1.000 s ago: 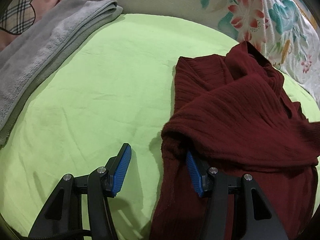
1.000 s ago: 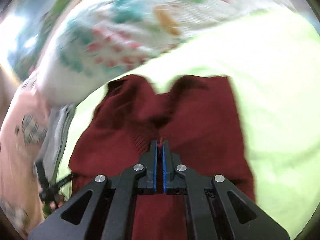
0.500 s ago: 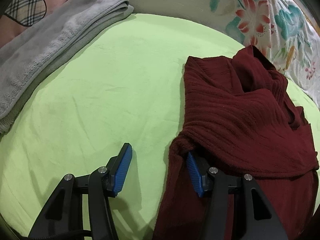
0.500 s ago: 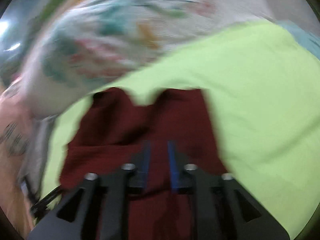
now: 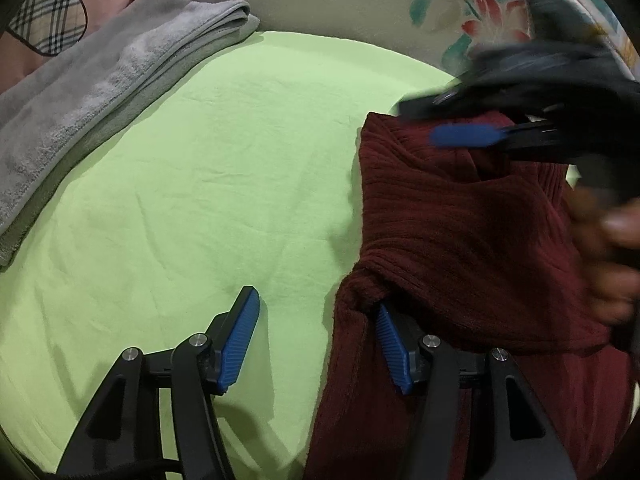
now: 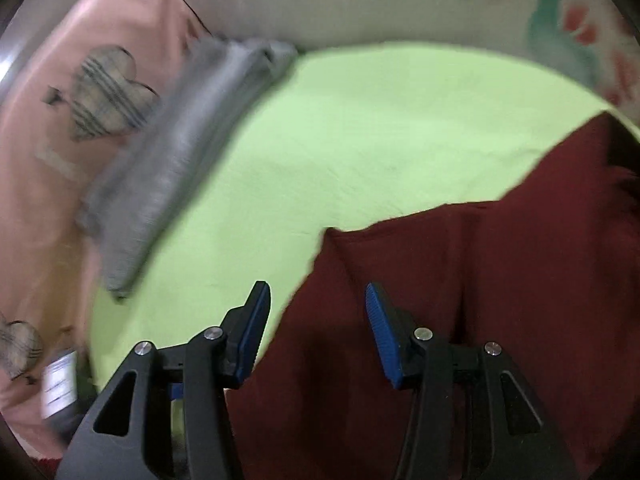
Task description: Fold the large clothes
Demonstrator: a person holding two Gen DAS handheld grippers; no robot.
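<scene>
A dark red ribbed sweater [image 5: 460, 220] lies part-folded on the green sheet [image 5: 220, 180], filling the right of the left wrist view. My left gripper [image 5: 316, 340] stands low at its near left edge. Its jaws are opening, and the sweater's hem lies loose beside the right pad [image 5: 394, 350] without being pinched. My right gripper [image 6: 318, 332] hovers over the sweater's [image 6: 460, 320] far left corner. Those jaws are opening too, with the cloth edge below them and unclamped. In the left wrist view its blue pad [image 5: 464, 136] is blurred, with a hand [image 5: 608, 240] behind.
A folded grey towel [image 5: 100, 92] lies along the sheet's far left edge. Behind it is a pink cushion [image 6: 100, 92] with a plaid heart. A floral cover [image 5: 460, 8] borders the back right. Bare green sheet spreads left of the sweater.
My right gripper has let go of the sweater, opened, and swung across to its far left corner, coming into the left wrist view. The left gripper has hardly moved.
</scene>
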